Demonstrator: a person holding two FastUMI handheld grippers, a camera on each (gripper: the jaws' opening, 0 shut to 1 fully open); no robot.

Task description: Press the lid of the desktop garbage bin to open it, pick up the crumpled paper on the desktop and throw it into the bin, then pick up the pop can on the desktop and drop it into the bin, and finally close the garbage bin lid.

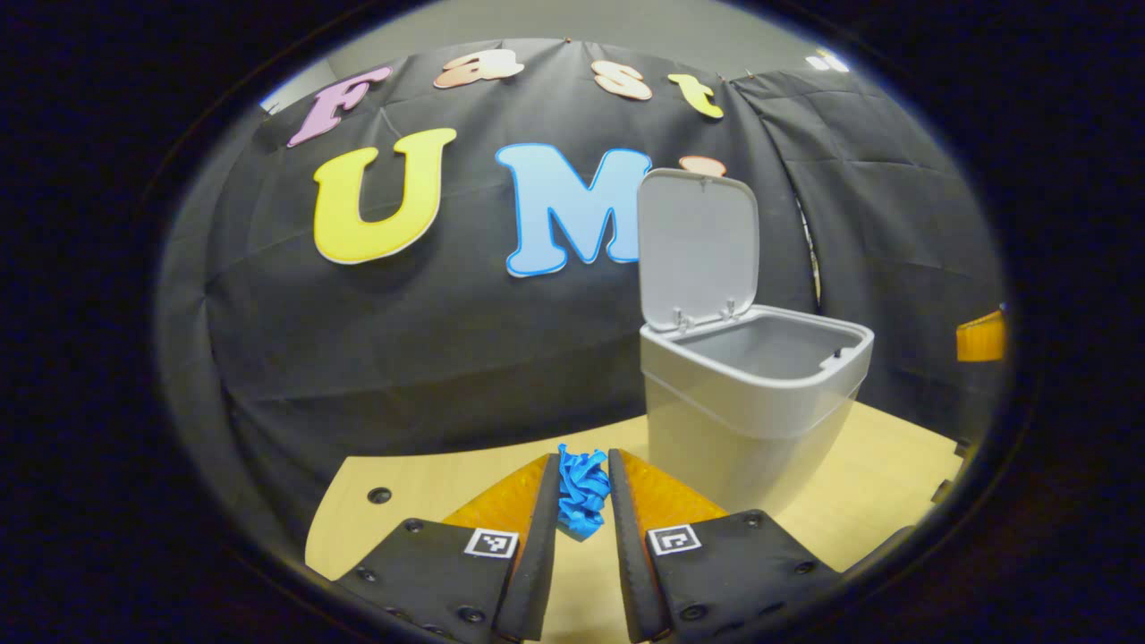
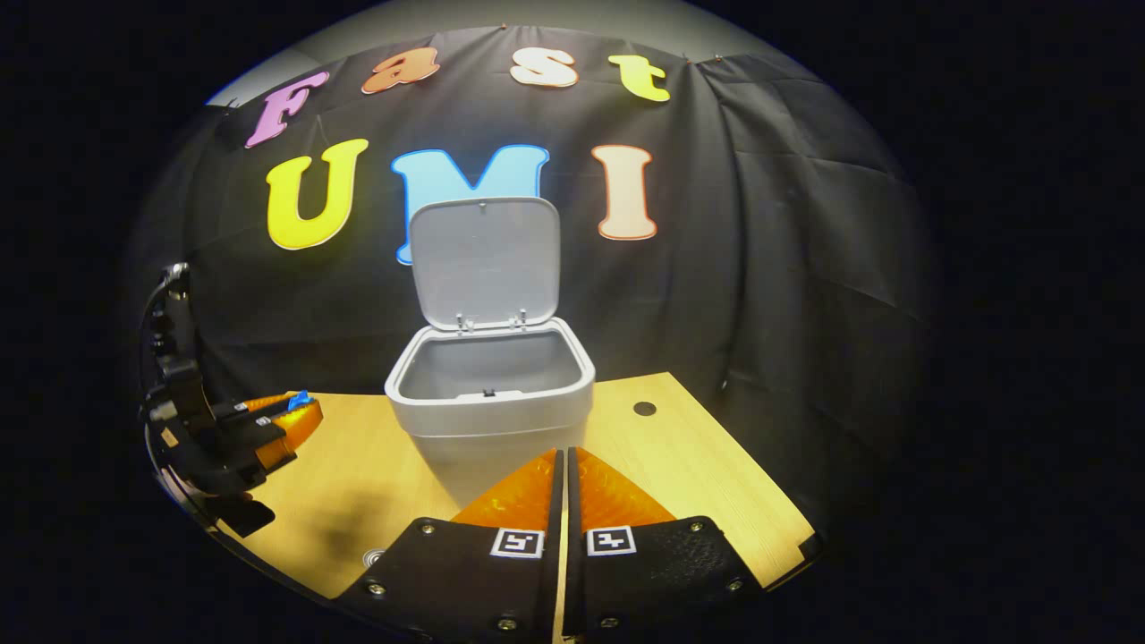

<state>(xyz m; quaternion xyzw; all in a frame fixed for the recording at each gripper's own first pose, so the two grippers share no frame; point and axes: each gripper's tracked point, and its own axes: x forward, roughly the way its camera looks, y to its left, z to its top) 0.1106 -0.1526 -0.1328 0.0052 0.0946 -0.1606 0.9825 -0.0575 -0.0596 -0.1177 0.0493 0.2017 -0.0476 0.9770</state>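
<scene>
The left gripper [image 1: 581,487] clamps a blue crumpled paper [image 1: 582,492] between its two fingers, the wad held above the table [image 1: 420,487] and just left of the bin [image 1: 751,394]. The bin stands open on the wooden top, its lid [image 1: 699,246] tilted upright at the back against the black cloth wall, the grey inside bare as far as can be seen. In the right gripper view, the right gripper [image 2: 564,487] has its fingers closed together on nothing, pointing straight at the bin [image 2: 490,394] from the table's near edge. Off to the left in that view, the left gripper [image 2: 291,413] hangs over the table [image 2: 680,465] beside the bin, a scrap of the blue paper [image 2: 300,399] showing at its tips.
</scene>
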